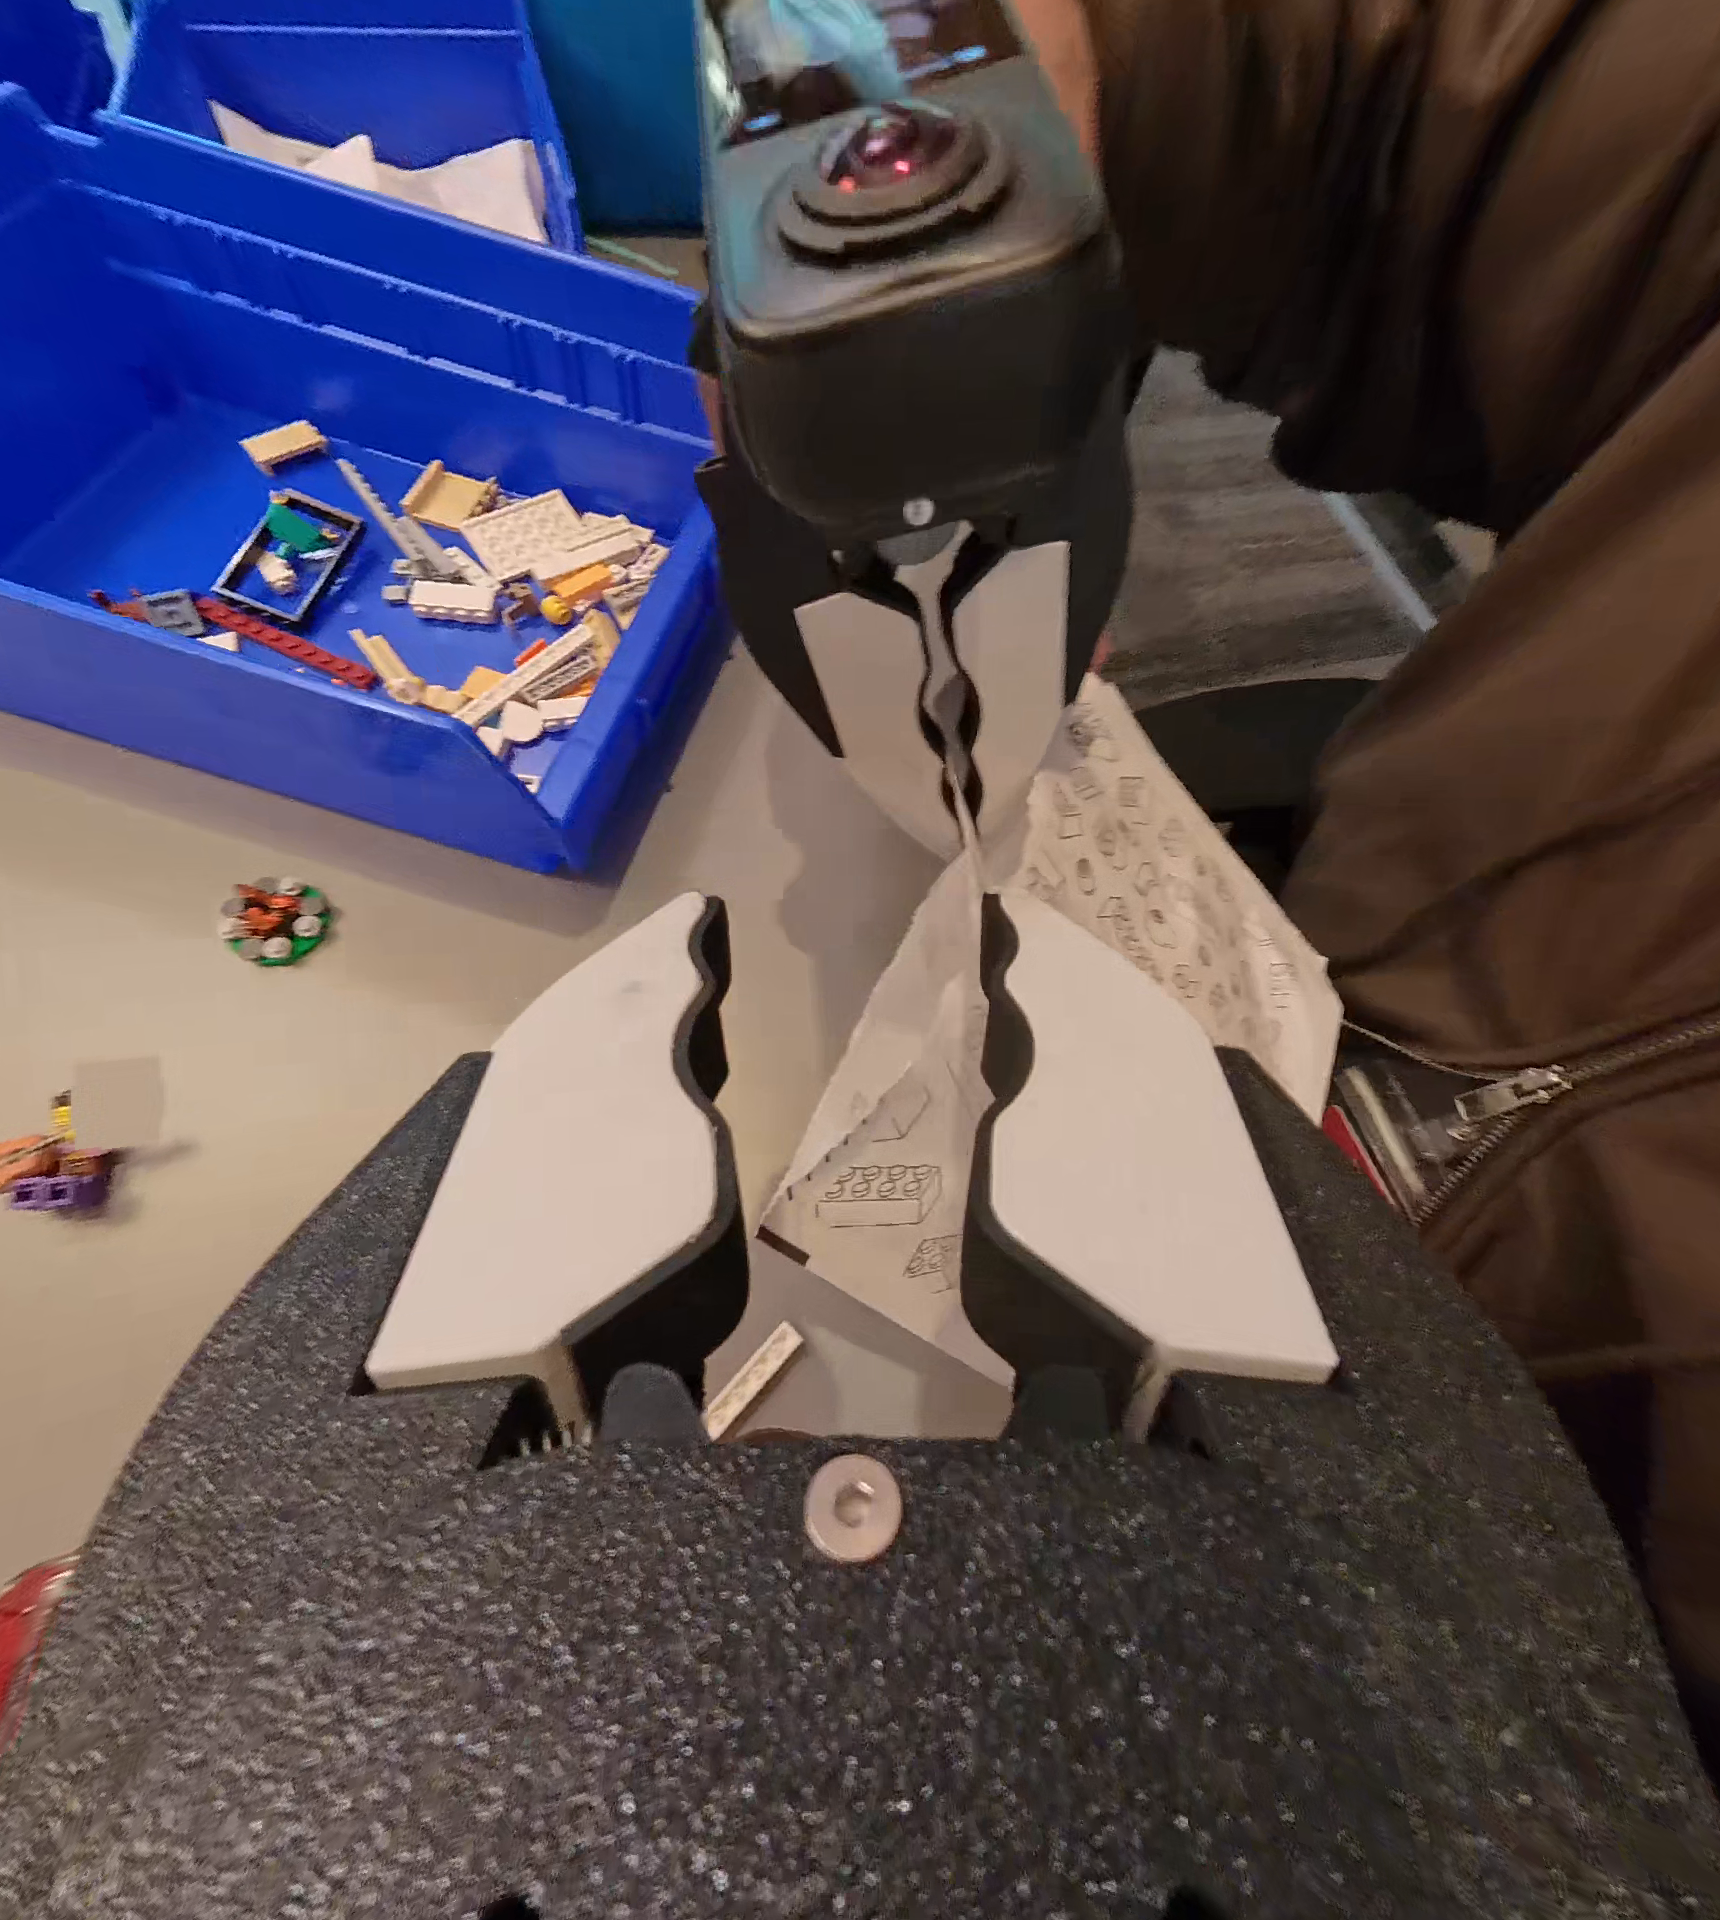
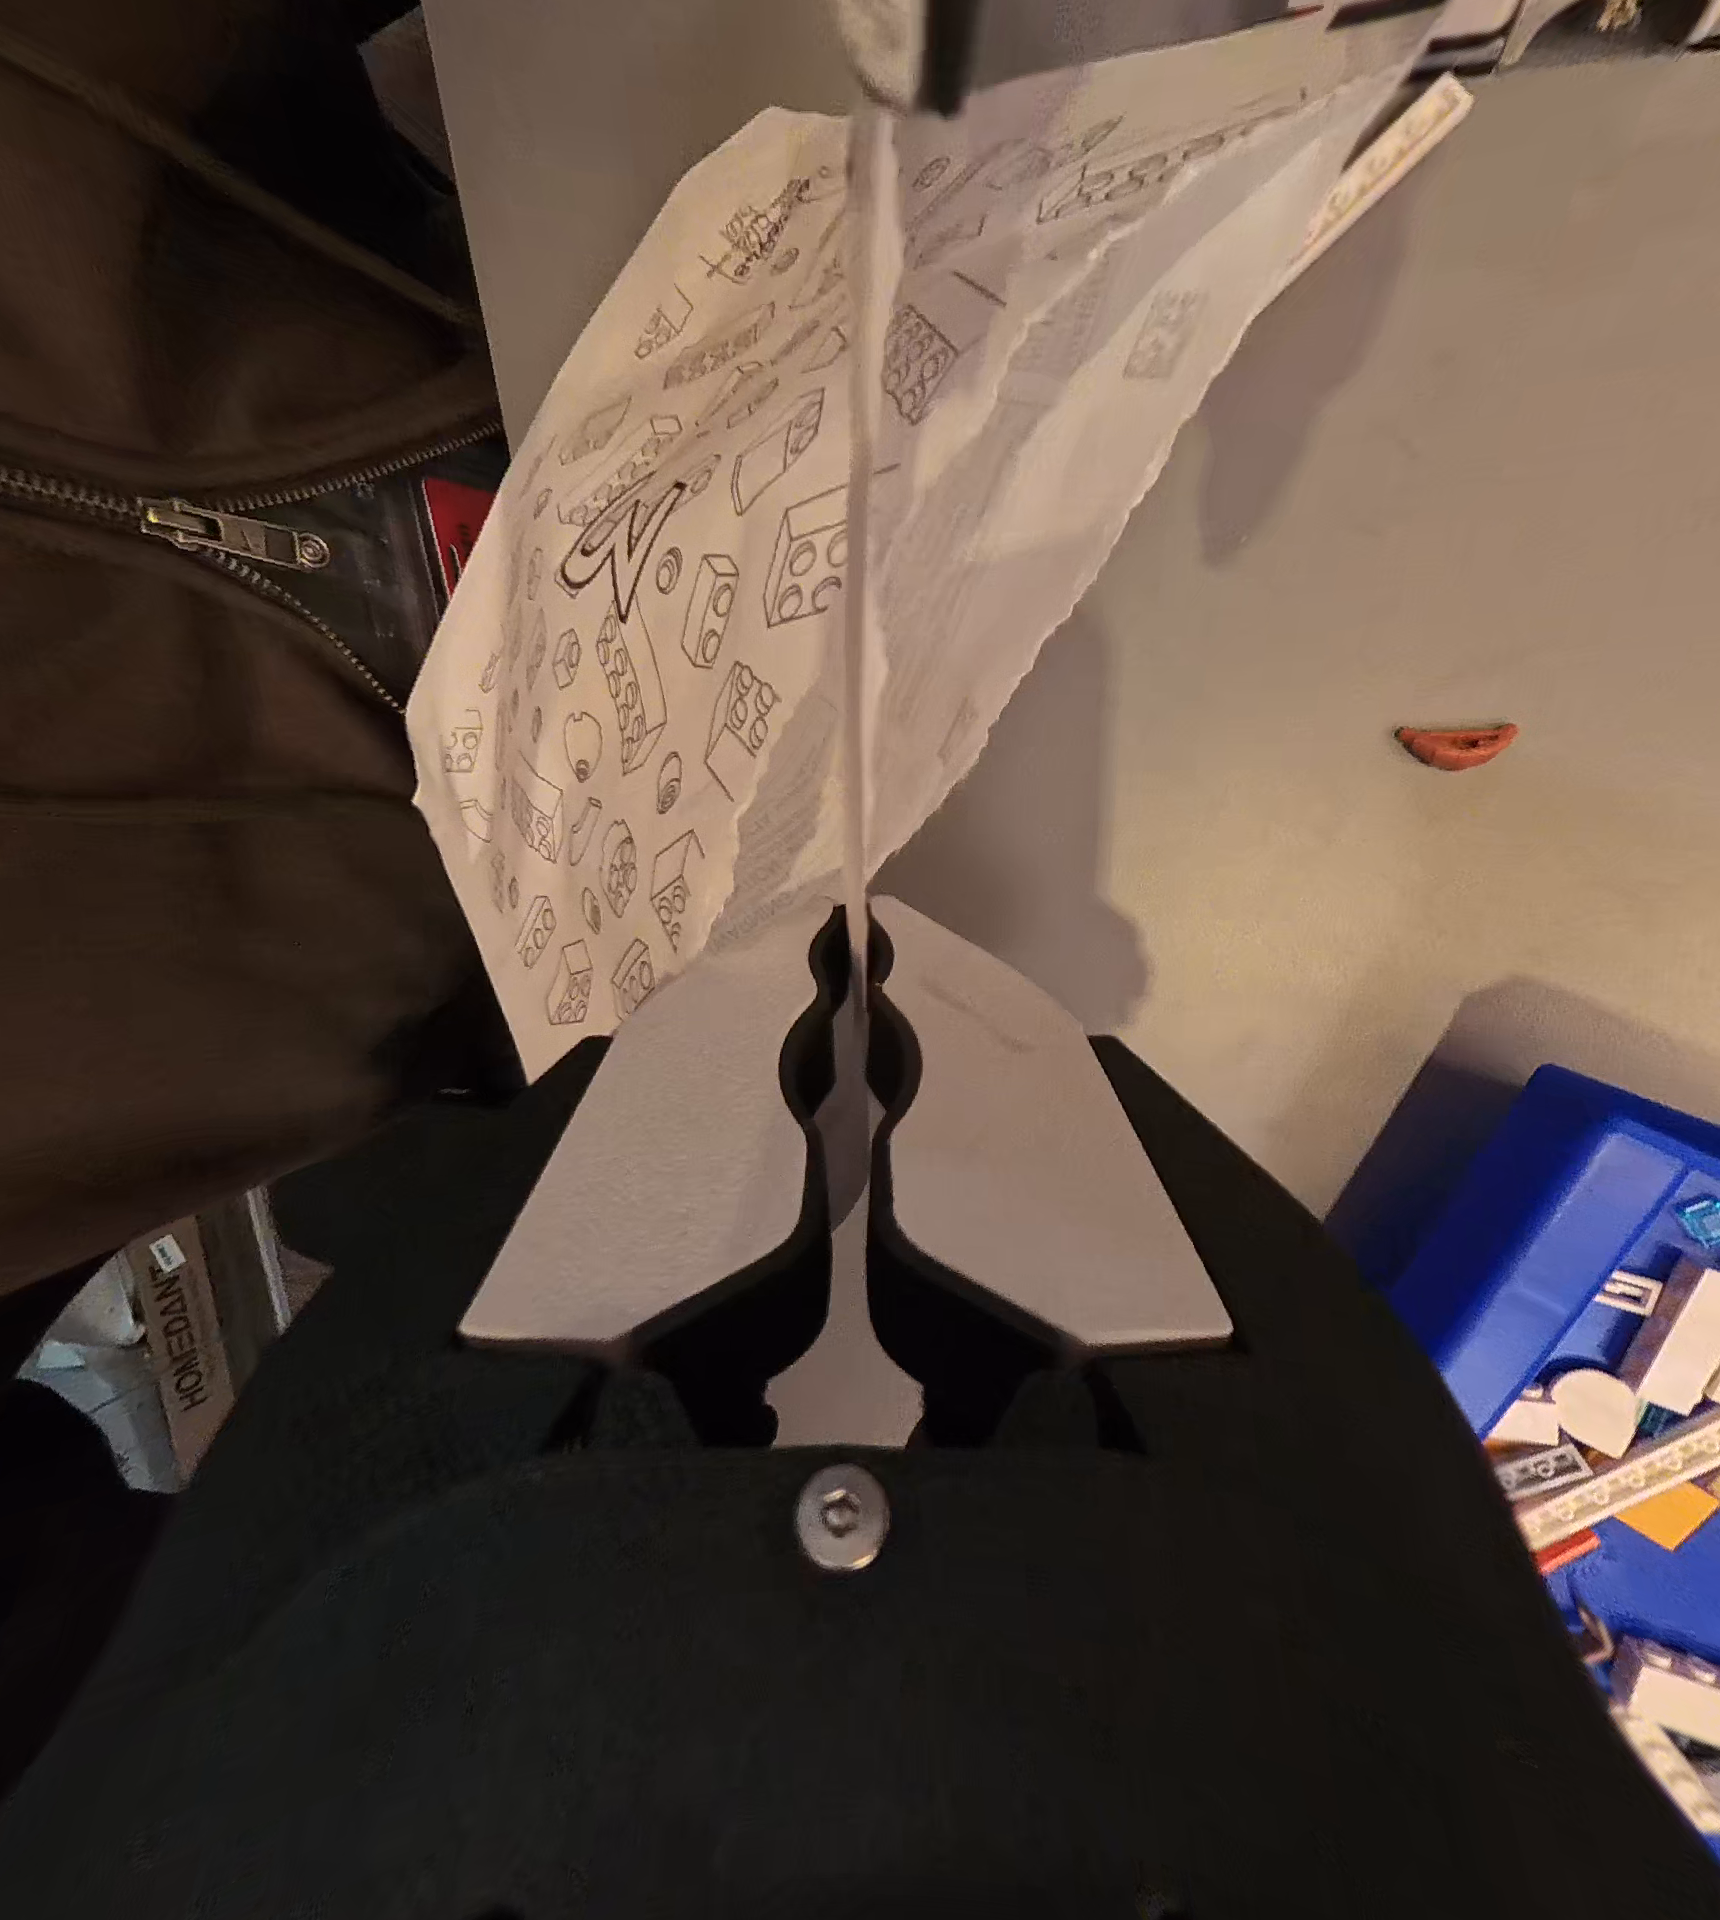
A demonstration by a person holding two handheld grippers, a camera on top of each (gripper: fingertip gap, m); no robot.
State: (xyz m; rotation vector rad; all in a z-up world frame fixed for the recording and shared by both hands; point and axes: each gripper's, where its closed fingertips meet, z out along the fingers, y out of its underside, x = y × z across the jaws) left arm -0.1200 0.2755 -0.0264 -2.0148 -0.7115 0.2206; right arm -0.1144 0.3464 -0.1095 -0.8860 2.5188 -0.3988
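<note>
Gripping a white printed paper bag [image 2: 690, 582] edge: right gripper [image 2: 858, 925], pads pressed | left gripper [image 1: 851, 920] spread apart, bag beside one finger | blue bin [image 1: 243, 717] of bricks near

**Torn paper bag: state at this moment**

The white paper bag [image 2: 690, 582], printed with line drawings of bricks, hangs above the beige table [image 1: 108, 1039] in front of me. It is ripped open, with ragged edges, and its two flaps spread either side of a central seam. My right gripper [image 2: 858, 925] pinches that seam edge-on, pads pressed on the paper. My left gripper [image 1: 851, 914] stands open; the bag touches its right-hand finger [image 1: 1001, 987] only.
</note>
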